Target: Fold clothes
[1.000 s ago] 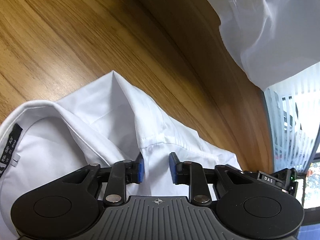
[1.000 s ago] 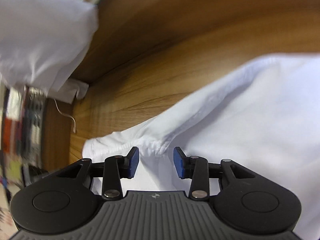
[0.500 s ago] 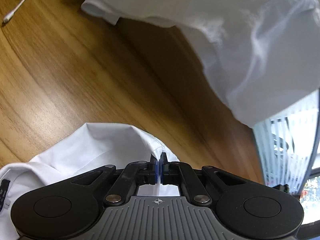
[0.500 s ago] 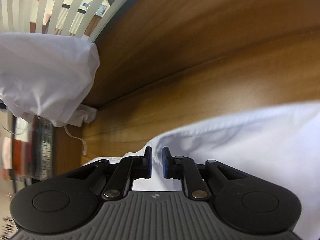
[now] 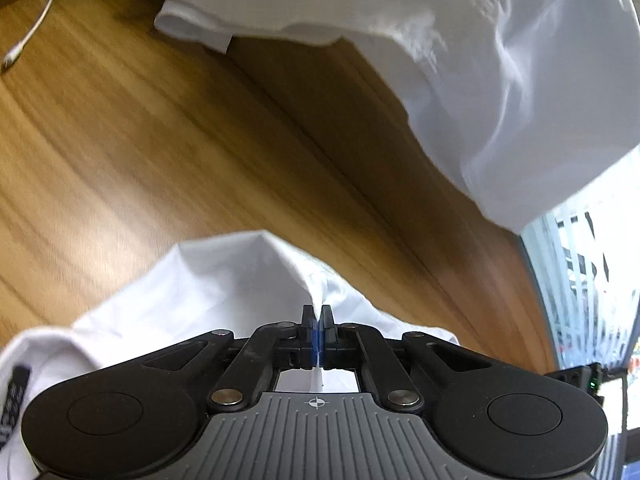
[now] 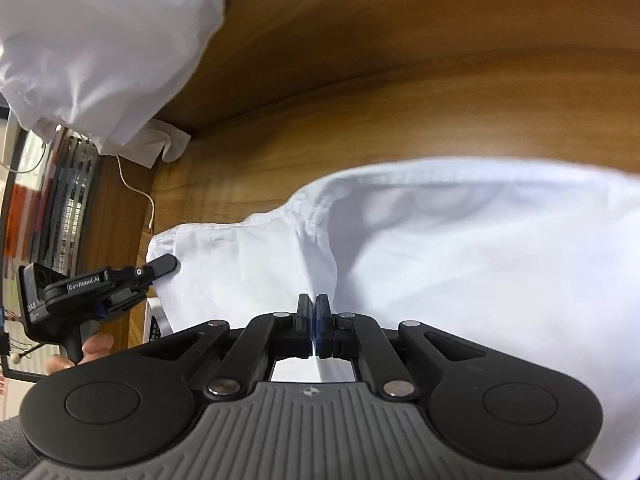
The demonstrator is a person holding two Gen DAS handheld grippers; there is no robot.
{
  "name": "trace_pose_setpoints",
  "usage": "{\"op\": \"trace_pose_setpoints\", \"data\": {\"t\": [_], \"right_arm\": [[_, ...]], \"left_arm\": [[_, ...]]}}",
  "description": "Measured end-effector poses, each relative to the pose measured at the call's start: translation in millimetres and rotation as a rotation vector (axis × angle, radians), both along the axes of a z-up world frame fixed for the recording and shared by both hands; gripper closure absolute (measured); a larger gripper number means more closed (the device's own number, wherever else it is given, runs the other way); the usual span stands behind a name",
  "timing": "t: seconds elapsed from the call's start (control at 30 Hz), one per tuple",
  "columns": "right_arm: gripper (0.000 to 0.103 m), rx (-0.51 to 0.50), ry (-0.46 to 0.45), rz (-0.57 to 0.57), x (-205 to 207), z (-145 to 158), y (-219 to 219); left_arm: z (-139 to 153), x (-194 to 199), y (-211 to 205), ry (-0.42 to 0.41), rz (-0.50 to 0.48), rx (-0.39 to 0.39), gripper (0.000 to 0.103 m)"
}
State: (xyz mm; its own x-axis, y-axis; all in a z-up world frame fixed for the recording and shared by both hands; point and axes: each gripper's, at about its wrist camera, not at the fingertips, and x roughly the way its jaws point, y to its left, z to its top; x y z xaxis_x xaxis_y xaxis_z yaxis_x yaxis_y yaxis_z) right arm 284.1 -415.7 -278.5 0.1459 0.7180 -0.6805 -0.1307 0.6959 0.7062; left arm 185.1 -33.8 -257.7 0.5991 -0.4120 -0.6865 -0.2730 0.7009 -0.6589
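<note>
One wooden table (image 5: 140, 152), smooth with a streaked warm-brown grain and one dark seam running across it, is carrying everything. Two white garments are lying on it. The nearer white shirt (image 6: 460, 260), thin, smooth woven cloth with stitched seams and soft creases, is spreading across the near side of the table, from 3 to 8 o'clock in the right wrist view. One dark label (image 5: 16, 396) is showing inside its collar at 8 o'clock in the left wrist view. The second white garment (image 5: 500, 80) is sitting bunched and rumpled at 1 o'clock there, well apart from the shirt. Two black grippers are working: the left gripper (image 5: 317, 320) is pinching a raised ridge of the shirt between its blue pads, jaws fully together, and the right gripper (image 6: 312, 312) is likewise clamping a fold at a seam. One thin white cable (image 5: 36, 28) is curling at 10 o'clock.
</note>
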Motion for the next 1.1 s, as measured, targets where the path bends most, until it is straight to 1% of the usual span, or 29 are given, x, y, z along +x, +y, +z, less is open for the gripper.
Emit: {"op": "trace_pose_setpoints", "data": {"t": [0.13,0.23,0.43,0.47,0.5,0.53,0.6,0.67,0.73,0.77,0.8,0.83,0.87,0.97,1.0,1.1], "right_arm": [[0.101,-0.010,-0.031,0.002,12,6,3],[0.101,-0.026,-0.041,-0.002,22,5,1],[0.099,-0.071,-0.027,0.001,32,-13,2],[0.094,-0.076,-0.029,0.003,32,-14,2],[0.091,-0.084,-0.040,0.008,30,-14,1],[0.090,-0.092,-0.055,0.015,28,-11,-1],[0.076,-0.110,-0.084,0.026,24,-3,-2],[0.071,-0.122,-0.116,0.037,19,9,-1],[0.070,-0.135,-0.151,0.050,10,24,-5],[0.069,-0.145,-0.167,0.056,4,32,-7],[0.068,-0.154,-0.185,0.060,-3,42,-10],[0.068,-0.163,-0.201,0.061,-12,51,-14],[0.067,-0.171,-0.215,0.057,-22,60,-18],[0.061,-0.193,-0.258,0.046,-52,88,-31],[0.060,-0.200,-0.270,0.040,-63,96,-37],[0.060,-0.229,-0.289,-0.004,-101,117,-57]], "left_arm": [[0,19,5,-0.006,0.020,0.008,0.100],[-6,33,7,0.015,0.032,0.023,0.100],[-25,51,8,0.070,0.032,0.046,0.100],[-26,52,6,0.071,0.026,0.059,0.099],[-27,53,5,0.074,0.022,0.078,0.096],[-29,54,4,0.078,0.017,0.098,0.092],[-30,54,3,0.068,0.015,0.106,0.092],[-29,53,3,0.067,0.022,0.104,0.091],[-23,49,6,0.053,0.056,0.104,0.075],[-18,45,10,0.037,0.080,0.098,0.056],[-12,43,14,0.030,0.095,0.081,0.041],[-7,40,18,0.023,0.110,0.064,0.038],[-2,37,23,0.016,0.125,0.046,0.038],[20,28,26,0.002,0.111,0.097,0.037],[29,22,25,-0.009,0.103,0.116,0.033],[51,4,20,-0.031,0.069,0.160,0.031]]}}
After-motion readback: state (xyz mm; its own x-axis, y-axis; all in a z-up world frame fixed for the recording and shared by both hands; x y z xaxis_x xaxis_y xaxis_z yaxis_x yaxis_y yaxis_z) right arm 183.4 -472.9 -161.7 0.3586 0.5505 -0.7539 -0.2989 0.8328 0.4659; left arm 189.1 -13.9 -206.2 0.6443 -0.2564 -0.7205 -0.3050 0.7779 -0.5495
